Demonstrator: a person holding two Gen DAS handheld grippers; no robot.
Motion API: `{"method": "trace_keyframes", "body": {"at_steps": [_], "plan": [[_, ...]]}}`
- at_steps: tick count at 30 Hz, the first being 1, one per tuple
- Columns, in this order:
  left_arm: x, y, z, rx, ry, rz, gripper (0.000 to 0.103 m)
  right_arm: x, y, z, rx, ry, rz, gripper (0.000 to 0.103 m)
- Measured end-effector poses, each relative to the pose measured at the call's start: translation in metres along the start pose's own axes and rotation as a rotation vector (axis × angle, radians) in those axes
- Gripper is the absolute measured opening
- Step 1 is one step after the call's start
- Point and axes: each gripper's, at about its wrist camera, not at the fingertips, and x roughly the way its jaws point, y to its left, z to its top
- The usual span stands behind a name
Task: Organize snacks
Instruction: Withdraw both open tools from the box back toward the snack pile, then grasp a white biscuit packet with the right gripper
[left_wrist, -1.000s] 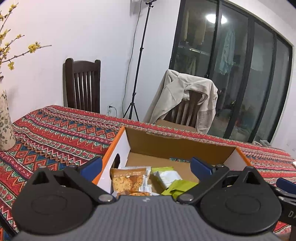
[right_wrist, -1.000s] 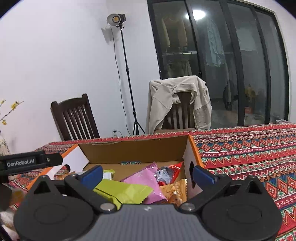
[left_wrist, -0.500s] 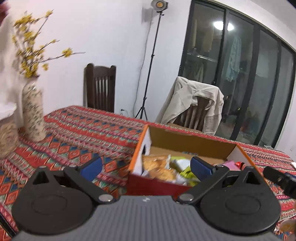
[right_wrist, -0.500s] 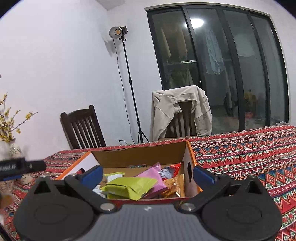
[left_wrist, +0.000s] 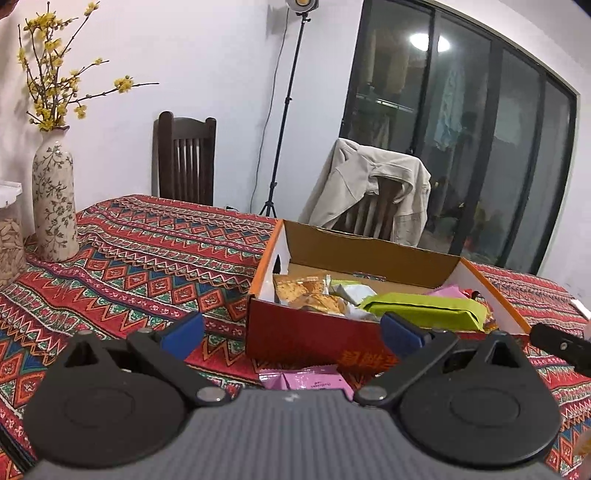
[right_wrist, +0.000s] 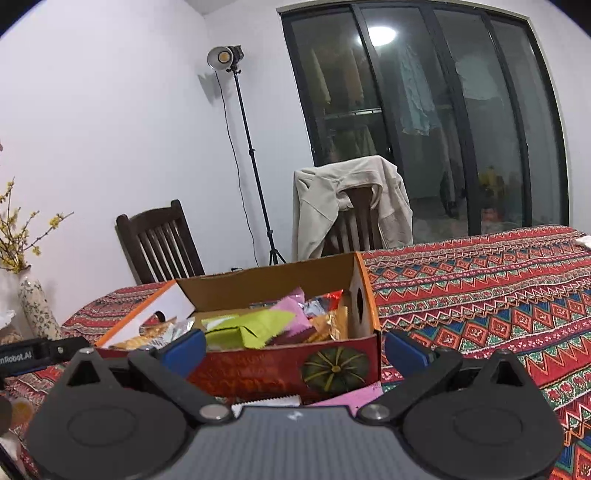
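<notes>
Even, fairly bright indoor light fills the room from the lit studio lamp (right_wrist: 224, 58) on its stand and a ceiling light mirrored as glare in the dark glass doors (right_wrist: 424, 122), while fisheye bending curves the edges and corners darken.

left tool (left_wrist: 291, 332) fingers spread wide, empty; right tool (right_wrist: 293, 347) likewise, both level.

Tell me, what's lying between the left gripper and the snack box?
A pink snack packet lies on the tablecloth, just before the box, between the open left gripper's fingers; the left wrist view shows it.
</notes>
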Motion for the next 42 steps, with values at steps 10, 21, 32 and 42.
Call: {"method": "trace_keyframes", "body": {"at_steps": [10, 21, 32, 42], "plan": [[-0.002, -0.001, -0.003, 0.0, 0.022, -0.031, 0.103, 0.001, 0.006, -0.008, -0.028, 0.023, -0.005, 0.103], [-0.013, -0.002, 0.004, -0.014, 0.061, -0.047, 0.103, -0.01, 0.01, -0.009, -0.068, 0.077, 0.017, 0.103], [-0.021, 0.004, -0.007, 0.019, 0.075, -0.042, 0.103, -0.033, 0.008, -0.03, -0.157, 0.184, -0.001, 0.103], [-0.015, 0.004, -0.018, 0.038, 0.106, -0.045, 0.103, -0.014, 0.021, -0.034, -0.168, 0.299, 0.019, 0.083]]}}
